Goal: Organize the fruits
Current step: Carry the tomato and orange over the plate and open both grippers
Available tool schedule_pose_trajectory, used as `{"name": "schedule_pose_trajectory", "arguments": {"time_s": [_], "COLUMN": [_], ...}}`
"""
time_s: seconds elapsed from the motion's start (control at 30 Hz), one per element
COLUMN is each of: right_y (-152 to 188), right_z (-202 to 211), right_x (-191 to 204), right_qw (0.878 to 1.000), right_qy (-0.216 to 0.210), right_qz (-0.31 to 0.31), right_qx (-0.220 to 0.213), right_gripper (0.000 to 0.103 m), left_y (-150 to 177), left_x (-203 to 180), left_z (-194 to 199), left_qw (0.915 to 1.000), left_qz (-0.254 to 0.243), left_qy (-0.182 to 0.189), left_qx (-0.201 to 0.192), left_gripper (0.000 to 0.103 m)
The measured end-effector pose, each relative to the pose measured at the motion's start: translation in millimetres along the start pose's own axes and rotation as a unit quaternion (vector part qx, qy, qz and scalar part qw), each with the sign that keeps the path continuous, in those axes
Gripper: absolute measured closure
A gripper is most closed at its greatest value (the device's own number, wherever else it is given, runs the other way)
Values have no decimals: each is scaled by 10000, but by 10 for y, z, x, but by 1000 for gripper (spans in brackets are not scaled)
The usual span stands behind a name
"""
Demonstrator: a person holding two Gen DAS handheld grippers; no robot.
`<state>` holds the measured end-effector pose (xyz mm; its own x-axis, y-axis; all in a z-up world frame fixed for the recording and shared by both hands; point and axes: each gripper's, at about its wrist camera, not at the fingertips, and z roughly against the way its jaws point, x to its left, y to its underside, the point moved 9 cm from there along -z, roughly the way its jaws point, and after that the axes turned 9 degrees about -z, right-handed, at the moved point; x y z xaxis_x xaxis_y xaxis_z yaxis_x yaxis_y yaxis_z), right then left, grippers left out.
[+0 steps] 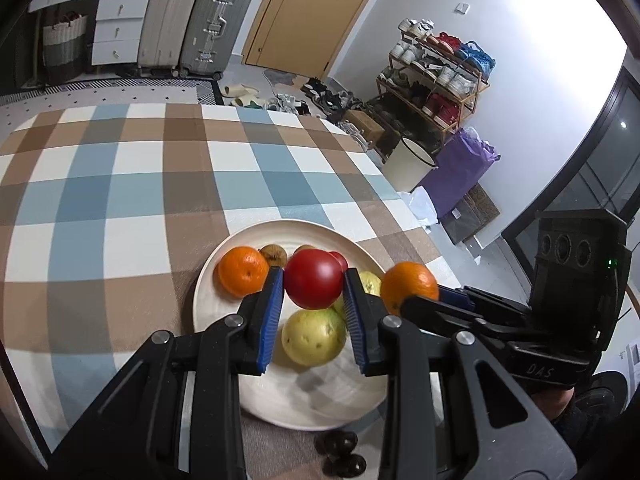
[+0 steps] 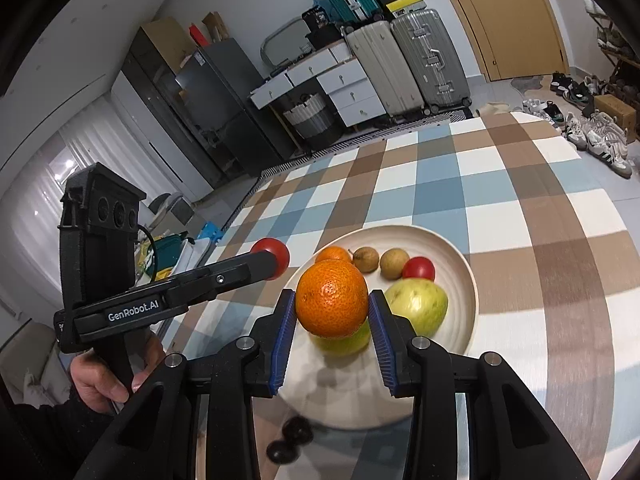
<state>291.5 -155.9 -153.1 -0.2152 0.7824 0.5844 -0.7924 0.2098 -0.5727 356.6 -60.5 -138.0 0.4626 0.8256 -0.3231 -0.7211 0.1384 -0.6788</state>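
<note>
My left gripper (image 1: 313, 285) is shut on a red tomato (image 1: 314, 283) and holds it above the white plate (image 1: 208, 280). My right gripper (image 2: 332, 308) is shut on an orange (image 2: 332, 304) above the same plate (image 2: 460, 264). On the plate lie another orange (image 1: 242, 271), two yellow-green pears (image 1: 314, 336), two small brown fruits (image 2: 366, 259) and a small red tomato (image 2: 419, 268). The right gripper with its orange (image 1: 409, 286) shows at the right of the left wrist view. The left gripper's tomato (image 2: 272, 254) shows in the right wrist view.
The plate sits on a checked tablecloth (image 1: 140, 184). Two dark fruits (image 1: 340, 454) lie on the cloth just in front of the plate. The table's right edge (image 1: 400, 196) drops to a floor with a shoe rack (image 1: 436, 80) and a white bin (image 1: 410, 164).
</note>
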Motion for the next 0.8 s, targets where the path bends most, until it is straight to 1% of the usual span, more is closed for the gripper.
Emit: {"name": "schedule_pose_trajectory", "arguments": {"time_s": [0.13,0.23,0.4,0.57,0.67,0.8], "right_y": [-79,-133,-206,-187,-179,-182], "right_z": [-125,-207,-316,-422,-479,-499], "right_x": [-40,-69,-133,-179,-207,-215], "right_qw": [9999,9999,9997,9990,9987,9987], "right_qy": [60,-50,-41,-42,-6,36], "right_qz": [54,-19,-80,-146,-184,-171], "right_qx": [87,151,227,412,482,480], "right_gripper": [66,66,66,66,66,65], "left_y": [-42,-39,-59,-46,-45,-58], "left_x": [70,98,130,158,182,207], "left_z": [-158,-283,-396,-508,-534,-567], "left_qw": [9998,9990,9987,9981,9981,9977], "left_qz": [125,250,244,268,314,366], "left_qy": [116,258,299,339,304,310], "left_qx": [113,253,330,431,431,473], "left_gripper": [76,76,76,76,76,76]}}
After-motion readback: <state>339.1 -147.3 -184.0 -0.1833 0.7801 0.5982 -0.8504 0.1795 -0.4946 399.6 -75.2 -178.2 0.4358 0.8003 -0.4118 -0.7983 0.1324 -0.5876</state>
